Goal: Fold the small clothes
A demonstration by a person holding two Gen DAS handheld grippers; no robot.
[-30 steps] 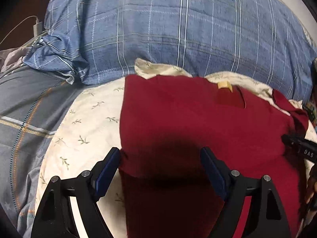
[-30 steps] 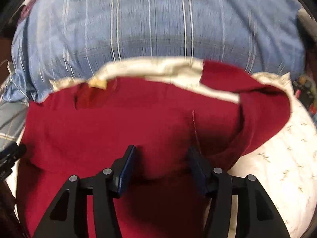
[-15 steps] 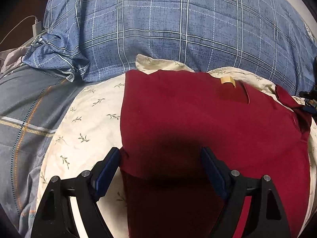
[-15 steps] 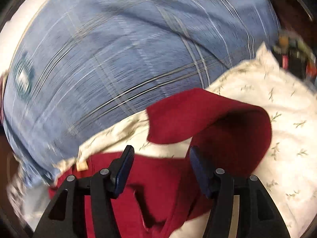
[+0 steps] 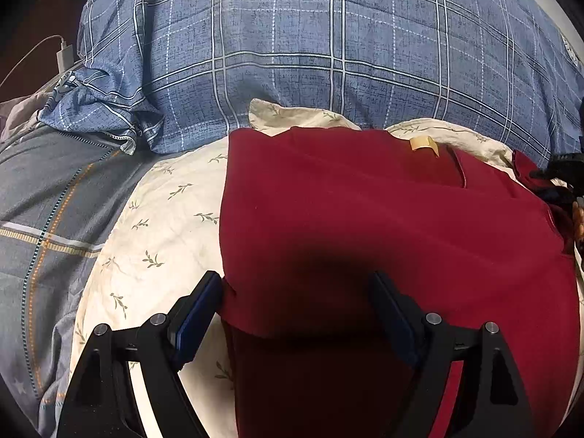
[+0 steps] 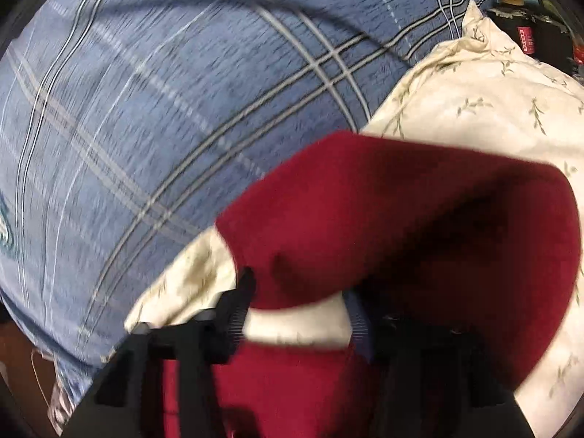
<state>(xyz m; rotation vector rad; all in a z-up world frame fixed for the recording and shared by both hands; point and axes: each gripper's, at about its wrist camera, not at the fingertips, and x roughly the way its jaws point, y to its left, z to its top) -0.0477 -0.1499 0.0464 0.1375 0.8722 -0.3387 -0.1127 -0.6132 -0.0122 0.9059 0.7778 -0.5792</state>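
A dark red shirt [image 5: 365, 219] lies on a cream leaf-print pillow [image 5: 157, 226], its left side folded over and a tan neck label [image 5: 423, 143] at the far edge. My left gripper [image 5: 295, 306] is open and empty, its fingers standing either side of the folded near edge. In the right wrist view the shirt's red sleeve [image 6: 419, 226] arches up over the pillow [image 6: 474, 102]. My right gripper [image 6: 299, 299] is open right at the sleeve's edge, not closed on it; this view is blurred.
A big blue plaid pillow [image 5: 328, 47] fills the far side. A grey striped sheet [image 5: 40, 211] lies at the left, with a white charger and cable [image 5: 64, 56] beyond it. Dark bottles and clutter [image 6: 522, 29] stand at the far right.
My right gripper has swung right and forward from the shirt's body to the raised right sleeve. My left gripper has stayed put and open.
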